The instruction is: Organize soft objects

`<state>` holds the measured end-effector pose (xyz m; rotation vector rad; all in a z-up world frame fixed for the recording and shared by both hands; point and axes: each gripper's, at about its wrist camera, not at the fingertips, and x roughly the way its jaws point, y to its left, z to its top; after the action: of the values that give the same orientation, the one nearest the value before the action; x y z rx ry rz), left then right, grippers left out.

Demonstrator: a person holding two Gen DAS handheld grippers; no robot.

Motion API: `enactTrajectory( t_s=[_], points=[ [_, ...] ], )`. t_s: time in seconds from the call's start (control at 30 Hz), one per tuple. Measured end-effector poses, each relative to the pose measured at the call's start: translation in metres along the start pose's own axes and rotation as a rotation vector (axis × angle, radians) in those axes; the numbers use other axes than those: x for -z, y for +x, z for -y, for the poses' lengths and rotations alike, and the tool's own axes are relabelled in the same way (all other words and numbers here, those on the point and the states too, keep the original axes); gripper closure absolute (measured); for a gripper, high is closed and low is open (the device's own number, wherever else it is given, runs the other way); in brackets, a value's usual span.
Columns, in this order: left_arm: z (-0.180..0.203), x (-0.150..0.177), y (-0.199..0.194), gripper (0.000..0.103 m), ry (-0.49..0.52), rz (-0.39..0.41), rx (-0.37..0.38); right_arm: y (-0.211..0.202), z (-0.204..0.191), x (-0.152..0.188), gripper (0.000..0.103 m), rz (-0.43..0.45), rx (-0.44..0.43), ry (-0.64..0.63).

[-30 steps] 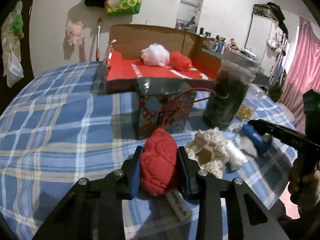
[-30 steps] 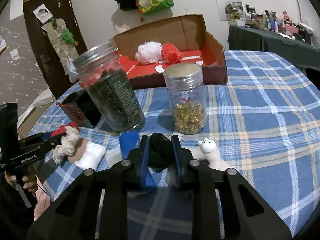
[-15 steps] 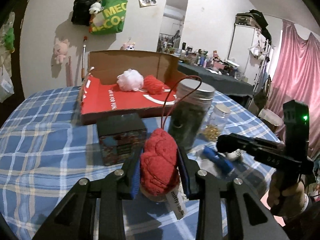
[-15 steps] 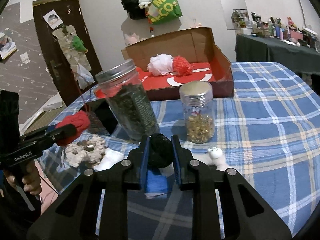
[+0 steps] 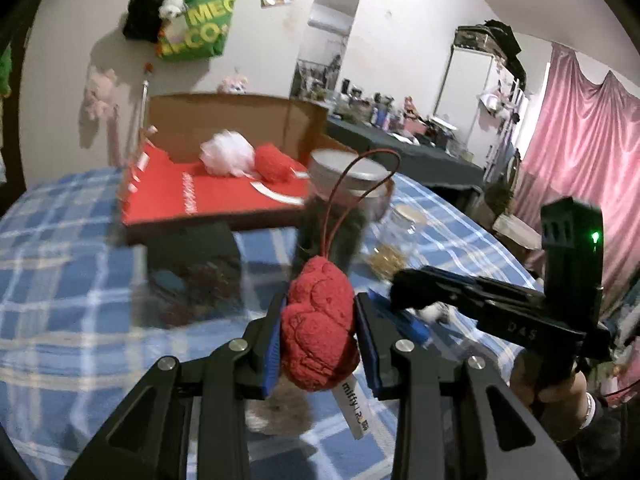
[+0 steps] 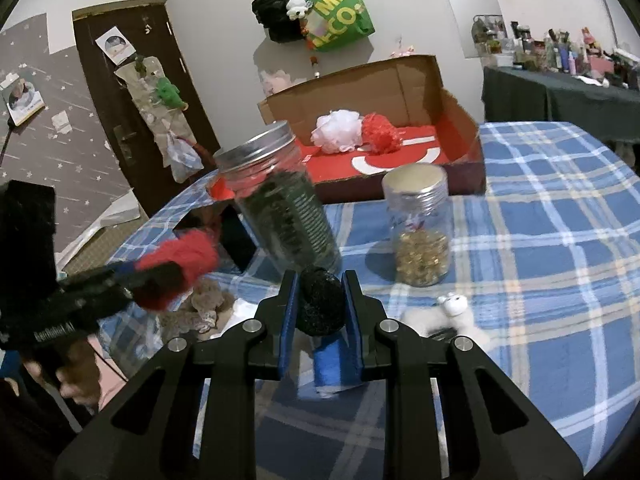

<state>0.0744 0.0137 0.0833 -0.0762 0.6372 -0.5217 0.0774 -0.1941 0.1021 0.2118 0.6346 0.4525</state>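
Observation:
My left gripper (image 5: 320,312) is shut on a red plush toy (image 5: 318,330) with a red cord loop and a white tag, held above the table. It also shows at the left of the right wrist view (image 6: 176,260). My right gripper (image 6: 320,300) is shut on a black fuzzy soft object (image 6: 320,306), lifted above the table; it shows at the right of the left wrist view (image 5: 412,284). An open cardboard box with a red floor (image 6: 400,156) at the far side holds a white pom-pom (image 6: 340,130) and a red pom-pom (image 6: 380,132).
On the blue plaid tablecloth (image 6: 540,240) stand a tall dark-filled jar (image 6: 284,208), a small jar of gold beads (image 6: 418,236) and a dark tin (image 5: 192,268). A white plush (image 6: 452,312), a blue object (image 6: 332,364) and a brownish plush (image 6: 200,308) lie near me.
Both grippers have risen from the table with their soft objects. The left gripper has moved toward the jars and the box; the right one has lifted the black object off the blue item.

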Motion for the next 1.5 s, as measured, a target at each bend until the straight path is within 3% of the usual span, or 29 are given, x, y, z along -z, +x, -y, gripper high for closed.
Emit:
enactTrajectory(
  t_s=[0.73, 1.3, 1.5],
  points=[
    [-0.012, 0.007, 0.013, 0.068, -0.06, -0.046, 0.04, 0.003, 0.007, 0.001, 0.082, -0.012, -0.039, 0.031],
    [-0.067, 0.013, -0.028, 0.068, -0.158, -0.027, -0.06, -0.014, 0.057, -0.005, 0.082, -0.011, -0.033, 0.156],
    [-0.091, 0.013, -0.039, 0.068, -0.207, -0.033, -0.057, -0.013, 0.071, -0.007, 0.082, -0.022, -0.042, 0.198]
  ],
)
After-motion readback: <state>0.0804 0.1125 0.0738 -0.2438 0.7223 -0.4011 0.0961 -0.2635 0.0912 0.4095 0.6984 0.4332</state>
